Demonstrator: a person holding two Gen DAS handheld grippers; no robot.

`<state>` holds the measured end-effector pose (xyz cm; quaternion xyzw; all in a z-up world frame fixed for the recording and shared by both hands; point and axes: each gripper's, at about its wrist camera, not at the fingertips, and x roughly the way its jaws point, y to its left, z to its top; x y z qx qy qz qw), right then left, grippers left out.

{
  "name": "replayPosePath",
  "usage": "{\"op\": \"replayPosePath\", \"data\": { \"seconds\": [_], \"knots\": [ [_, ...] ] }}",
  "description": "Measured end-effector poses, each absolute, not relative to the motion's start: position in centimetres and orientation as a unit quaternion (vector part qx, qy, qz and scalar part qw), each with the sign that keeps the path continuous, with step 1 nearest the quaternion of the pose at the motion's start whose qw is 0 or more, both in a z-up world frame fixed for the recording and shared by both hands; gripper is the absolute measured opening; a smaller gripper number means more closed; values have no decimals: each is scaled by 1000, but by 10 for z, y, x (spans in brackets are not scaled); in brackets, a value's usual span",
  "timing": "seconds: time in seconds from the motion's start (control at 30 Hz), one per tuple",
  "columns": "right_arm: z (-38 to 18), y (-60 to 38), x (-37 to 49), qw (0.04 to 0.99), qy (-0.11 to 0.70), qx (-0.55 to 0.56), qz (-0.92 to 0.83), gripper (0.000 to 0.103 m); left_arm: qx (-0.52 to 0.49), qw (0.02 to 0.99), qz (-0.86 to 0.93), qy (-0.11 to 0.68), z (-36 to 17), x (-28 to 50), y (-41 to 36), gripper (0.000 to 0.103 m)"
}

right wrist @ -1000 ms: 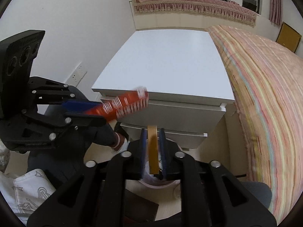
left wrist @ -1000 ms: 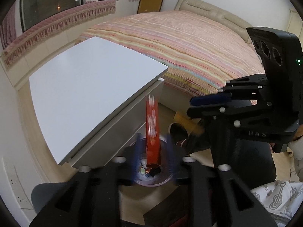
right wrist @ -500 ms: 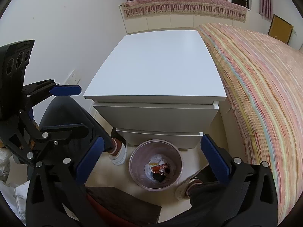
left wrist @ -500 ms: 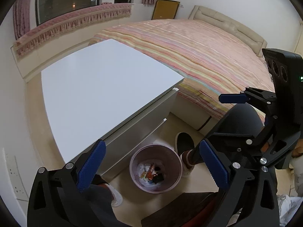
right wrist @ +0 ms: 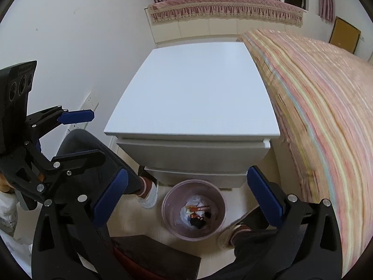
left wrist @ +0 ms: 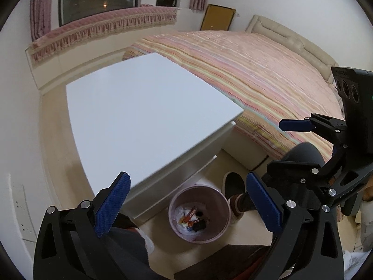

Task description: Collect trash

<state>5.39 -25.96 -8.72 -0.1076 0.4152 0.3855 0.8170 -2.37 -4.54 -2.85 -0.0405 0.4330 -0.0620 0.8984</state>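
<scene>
Trash [left wrist: 193, 219] inside bin [left wrist: 179, 196] beside nightstand [right wrist: 193, 126] edge — both grippers' jaws apart, empty.

Bin [left wrist: 219, 200] contents indistinct, bedspread [right wrist: 326, 116] blurred

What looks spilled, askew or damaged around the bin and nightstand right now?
Nothing stands out. The pink bin stands upright on the floor in front of the white nightstand, with the wrappers inside it and none visible on the floor around it. Both the left claw and right claw are open and hold nothing.
</scene>
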Motion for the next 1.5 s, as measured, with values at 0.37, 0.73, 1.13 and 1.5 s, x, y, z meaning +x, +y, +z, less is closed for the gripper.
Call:
{"op": "replayPosePath", "data": {
  "seconds": [0.37,0.73,1.13,1.5],
  "knots": [
    [-41,-231,84,836,365,-117,394,100,-36,918,-16,396,2,-2,-16,95],
    [-26,-211,110,833,355,-113,409,100,-45,920,2,390,17,22,0,97],
    [-25,-209,113,836,350,-116,406,100,-62,926,18,372,25,17,7,97],
    [-26,-208,115,837,351,-122,402,100,-73,922,12,380,24,18,8,97]
  ]
}}
